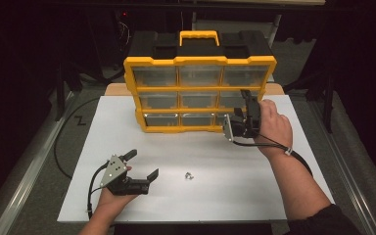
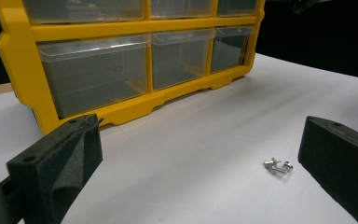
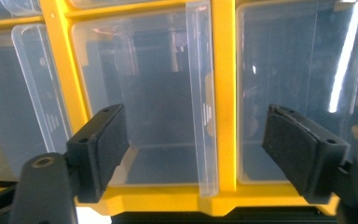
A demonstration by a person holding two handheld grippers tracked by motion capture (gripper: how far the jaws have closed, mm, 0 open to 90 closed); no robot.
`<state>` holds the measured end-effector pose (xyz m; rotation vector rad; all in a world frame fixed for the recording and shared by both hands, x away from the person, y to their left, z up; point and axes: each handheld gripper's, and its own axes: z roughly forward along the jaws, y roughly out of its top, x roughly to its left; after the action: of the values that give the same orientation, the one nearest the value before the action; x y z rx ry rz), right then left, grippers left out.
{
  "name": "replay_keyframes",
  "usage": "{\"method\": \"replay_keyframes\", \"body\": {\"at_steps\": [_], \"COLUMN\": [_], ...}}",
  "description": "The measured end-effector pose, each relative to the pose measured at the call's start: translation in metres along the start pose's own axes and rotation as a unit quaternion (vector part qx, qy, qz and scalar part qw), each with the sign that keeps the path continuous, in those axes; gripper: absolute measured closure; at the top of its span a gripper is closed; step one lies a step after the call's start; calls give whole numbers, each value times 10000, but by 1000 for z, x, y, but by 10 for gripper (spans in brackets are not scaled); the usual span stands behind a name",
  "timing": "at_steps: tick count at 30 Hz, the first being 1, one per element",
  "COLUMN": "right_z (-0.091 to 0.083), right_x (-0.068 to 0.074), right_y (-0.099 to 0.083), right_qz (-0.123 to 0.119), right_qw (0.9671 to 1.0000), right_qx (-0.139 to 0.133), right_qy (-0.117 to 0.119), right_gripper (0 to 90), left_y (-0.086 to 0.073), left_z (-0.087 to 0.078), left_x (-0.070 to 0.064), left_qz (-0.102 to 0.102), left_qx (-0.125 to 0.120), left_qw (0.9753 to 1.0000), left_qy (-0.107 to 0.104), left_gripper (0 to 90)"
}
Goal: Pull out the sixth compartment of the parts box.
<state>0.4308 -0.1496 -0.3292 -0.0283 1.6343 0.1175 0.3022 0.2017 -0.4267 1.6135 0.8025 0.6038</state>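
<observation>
The yellow drawer cabinet (image 1: 199, 93) stands upright at the back of the white counter (image 1: 235, 191). The right gripper (image 1: 241, 113), fingers spread and holding nothing, hides part of its lower right drawers (image 3: 158, 98). The left gripper (image 1: 144, 165) rests released near small metal screws (image 1: 189, 175), too tiny to count.

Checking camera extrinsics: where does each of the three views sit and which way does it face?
High view: above the person's side, looking forward and down on the table; both forearms, left gripper, right gripper.
Left gripper view: low over the table, facing the organizer and screws; own jaws apart.
Right gripper view: close to the organizer's lower drawers, facing into them; own jaws apart.
Shared: high and left gripper views both show organizer and screws.
</observation>
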Motion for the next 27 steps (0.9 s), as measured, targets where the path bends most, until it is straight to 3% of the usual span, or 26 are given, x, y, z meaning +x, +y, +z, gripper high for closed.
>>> {"method": "replay_keyframes", "body": {"at_steps": [8,10,17,27], "right_z": [4,5,9,12], "right_x": [-4,-6,-10,-13], "right_y": [6,7,8,9], "right_qz": [97,-19,-14,-85], "right_qw": [9997,9998,9992,9986], "right_qx": [174,151,338,423], "right_qy": [163,126,234,315], "right_gripper": [408,446,638,745], "left_y": [0,0,0,0], "left_z": [0,1,2,1], "left_x": [-1,-1,-2,-1], "left_qz": [8,11,23,33], "left_qx": [-4,-11,6,-27], "left_qw": [10000,10000,10000,10000], "left_qy": [-25,-44,-82,-29], "left_gripper": [5,5,5,5]}}
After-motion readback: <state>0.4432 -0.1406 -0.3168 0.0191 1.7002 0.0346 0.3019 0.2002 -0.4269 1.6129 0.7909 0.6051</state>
